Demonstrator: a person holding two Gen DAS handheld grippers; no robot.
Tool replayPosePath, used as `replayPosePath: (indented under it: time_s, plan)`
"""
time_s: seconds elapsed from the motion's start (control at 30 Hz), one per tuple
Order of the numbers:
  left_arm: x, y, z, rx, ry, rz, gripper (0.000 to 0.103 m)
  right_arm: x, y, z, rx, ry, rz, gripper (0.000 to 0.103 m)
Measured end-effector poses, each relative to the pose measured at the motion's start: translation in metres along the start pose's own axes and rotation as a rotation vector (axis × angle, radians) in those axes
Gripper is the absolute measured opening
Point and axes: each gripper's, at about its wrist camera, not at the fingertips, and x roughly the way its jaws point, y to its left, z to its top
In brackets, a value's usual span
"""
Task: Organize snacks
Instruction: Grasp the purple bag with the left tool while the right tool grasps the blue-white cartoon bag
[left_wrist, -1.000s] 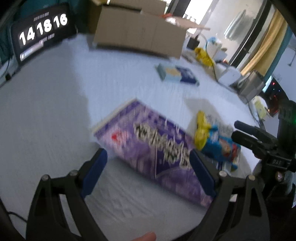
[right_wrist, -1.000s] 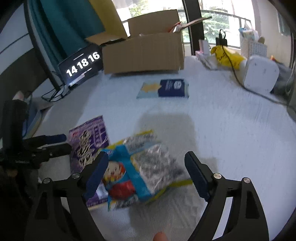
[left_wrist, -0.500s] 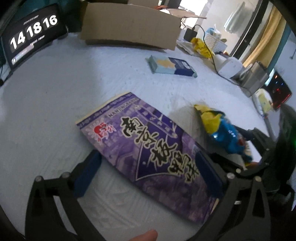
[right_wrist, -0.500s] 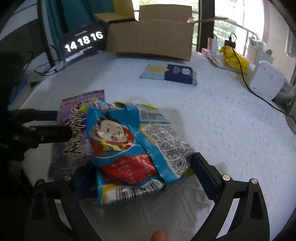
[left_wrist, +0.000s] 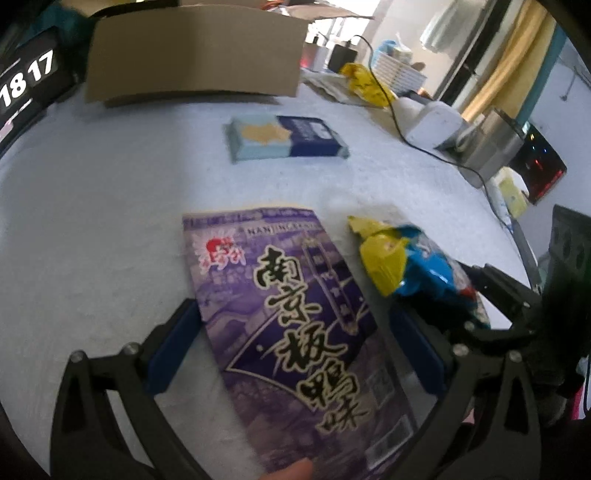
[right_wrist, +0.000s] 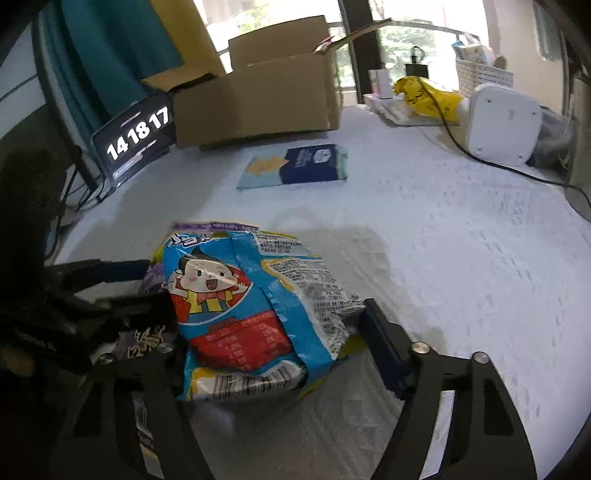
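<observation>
You are closing the right gripper (right_wrist: 266, 332) on the blue snack bag (right_wrist: 240, 306) lying between its fingers, while the left gripper (left_wrist: 295, 347) is straddling the purple packet (left_wrist: 295, 317), jaws wide open and needing to close next.

A purple packet (left_wrist: 295, 314) bears black-and-cream characters, the bag (right_wrist: 251, 314) at its 3 o'clock is blue, yellow and red with a cartoon child.
</observation>
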Motion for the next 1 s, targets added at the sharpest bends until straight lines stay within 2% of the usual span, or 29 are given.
replayPosePath:
  time_s: [0.1, 0.2, 0.27, 0.47, 0.67, 0.77, 0.8, 0.83, 0.93, 1.0]
  plan:
    - [0.009, -0.015, 0.001, 0.07, 0.025, 0.084, 0.102, -0.005, -0.013, 0.001, 0.071, -0.031, 0.007, 0.063]
    - [0.018, -0.031, 0.001, 0.139, 0.056, 0.13, 0.102, -0.013, -0.021, 0.004, 0.086, -0.063, -0.039, 0.061]
    - [0.026, -0.044, -0.002, 0.202, 0.068, 0.201, 0.103, -0.019, -0.026, 0.006, 0.09, -0.085, -0.07, 0.061]
    - [0.033, -0.05, 0.004, 0.195, 0.059, 0.22, 0.103, -0.028, -0.044, 0.007, 0.135, -0.123, -0.08, 0.06]
    - [0.032, -0.056, 0.005, 0.219, 0.052, 0.263, 0.103, -0.024, -0.044, 0.004, 0.137, -0.116, -0.051, 0.06]
    - [0.031, -0.053, 0.003, 0.228, 0.037, 0.238, 0.1, -0.025, -0.045, 0.003, 0.146, -0.12, -0.041, 0.061]
    - [0.031, -0.052, 0.002, 0.226, 0.034, 0.221, 0.098, -0.026, -0.046, 0.004, 0.149, -0.123, -0.039, 0.061]
    - [0.029, -0.052, 0.001, 0.228, 0.032, 0.196, 0.091, -0.026, -0.047, 0.004, 0.152, -0.124, -0.038, 0.06]
    - [0.023, -0.065, -0.004, 0.285, 0.019, 0.166, 0.06, -0.026, -0.047, 0.005, 0.155, -0.125, -0.038, 0.06]
    - [0.02, -0.072, -0.008, 0.322, 0.009, 0.172, 0.054, -0.026, -0.044, 0.006, 0.147, -0.127, -0.039, 0.06]
